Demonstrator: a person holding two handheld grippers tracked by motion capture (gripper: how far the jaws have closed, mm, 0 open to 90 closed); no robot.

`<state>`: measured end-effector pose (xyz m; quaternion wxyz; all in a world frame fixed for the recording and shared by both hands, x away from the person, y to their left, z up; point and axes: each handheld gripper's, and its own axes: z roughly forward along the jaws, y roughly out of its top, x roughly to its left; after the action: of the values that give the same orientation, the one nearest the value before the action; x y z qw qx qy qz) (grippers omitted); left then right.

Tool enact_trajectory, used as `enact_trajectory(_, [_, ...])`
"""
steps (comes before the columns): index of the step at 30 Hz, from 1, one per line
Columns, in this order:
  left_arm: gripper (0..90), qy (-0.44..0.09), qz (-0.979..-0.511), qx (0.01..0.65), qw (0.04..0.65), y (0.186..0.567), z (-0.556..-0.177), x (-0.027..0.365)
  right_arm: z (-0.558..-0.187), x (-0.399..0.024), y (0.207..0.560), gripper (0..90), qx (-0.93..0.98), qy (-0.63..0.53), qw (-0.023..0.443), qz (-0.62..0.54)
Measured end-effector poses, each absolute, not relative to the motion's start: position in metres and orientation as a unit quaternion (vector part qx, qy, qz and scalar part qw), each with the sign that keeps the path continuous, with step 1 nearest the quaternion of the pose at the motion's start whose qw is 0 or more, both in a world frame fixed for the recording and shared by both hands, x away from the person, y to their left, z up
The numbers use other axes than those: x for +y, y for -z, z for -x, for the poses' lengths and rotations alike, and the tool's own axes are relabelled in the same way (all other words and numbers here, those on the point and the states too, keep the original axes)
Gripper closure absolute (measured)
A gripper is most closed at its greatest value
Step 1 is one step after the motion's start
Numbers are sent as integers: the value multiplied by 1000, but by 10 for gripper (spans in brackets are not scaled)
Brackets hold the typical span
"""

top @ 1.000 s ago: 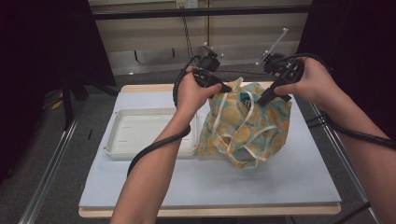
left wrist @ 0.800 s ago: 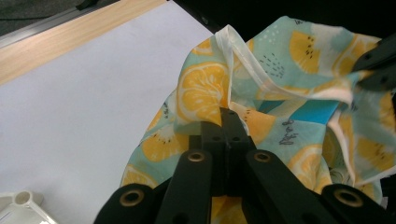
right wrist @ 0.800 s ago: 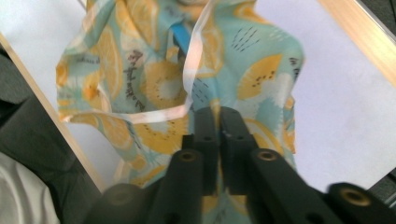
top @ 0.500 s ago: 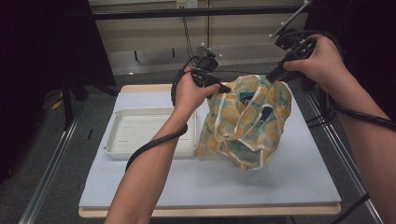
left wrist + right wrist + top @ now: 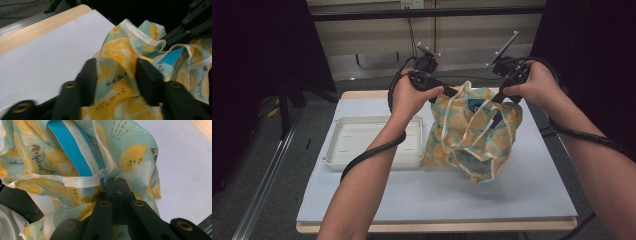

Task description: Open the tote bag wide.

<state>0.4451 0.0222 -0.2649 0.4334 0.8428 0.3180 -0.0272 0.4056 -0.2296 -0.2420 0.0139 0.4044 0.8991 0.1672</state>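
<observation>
A cloth bag (image 5: 472,135) printed with yellow lemons on pale green stands on the table, its white handles hanging loose. Something blue (image 5: 67,150) shows inside its mouth. My left gripper (image 5: 451,93) is at the bag's left rim. Its jaws have just been opening and now stand apart, with a fold of the bag (image 5: 117,50) loose between them (image 5: 117,75). My right gripper (image 5: 500,96) holds the right rim up. Its jaws (image 5: 117,182) are shut on the fabric beside a white handle strap (image 5: 82,180).
A shallow white tray (image 5: 362,150) lies left of the bag on the pale mat (image 5: 512,190) that covers the wooden table. Cables trail from both grippers along the forearms. Dark screens stand at both sides, with a wall panel behind.
My right hand lifted the bag's right rim up and outward, then brought it back down and inward. The bag stretched and has sagged again. My left hand stayed where it was.
</observation>
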Motion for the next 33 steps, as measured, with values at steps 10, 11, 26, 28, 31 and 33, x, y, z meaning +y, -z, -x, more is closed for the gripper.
enact_trajectory(10, [302, 10, -852, 306, 426, 254, -430, 42, -404, -229, 247, 900, 899, -161, 17, -407])
enact_trajectory(11, [289, 9, -856, 303, 419, 254, -429, 44, -404, -228, 247, 900, 898, -161, 19, -410])
enact_trajectory(26, [900, 81, -866, 297, 393, 259, -415, 49, -402, -228, 247, 900, 896, -160, 24, -414])
enact_trajectory(28, [900, 87, -868, 292, 393, 254, -416, 49, -402, -229, 248, 900, 896, -161, 26, -413])
enact_trajectory(31, [900, 88, -862, 292, 405, 243, -417, 49, -402, -228, 248, 900, 895, -162, 24, -414])
enact_trajectory(33, [900, 74, -856, 294, 418, 230, -419, 47, -403, -228, 248, 900, 896, -164, 23, -411])
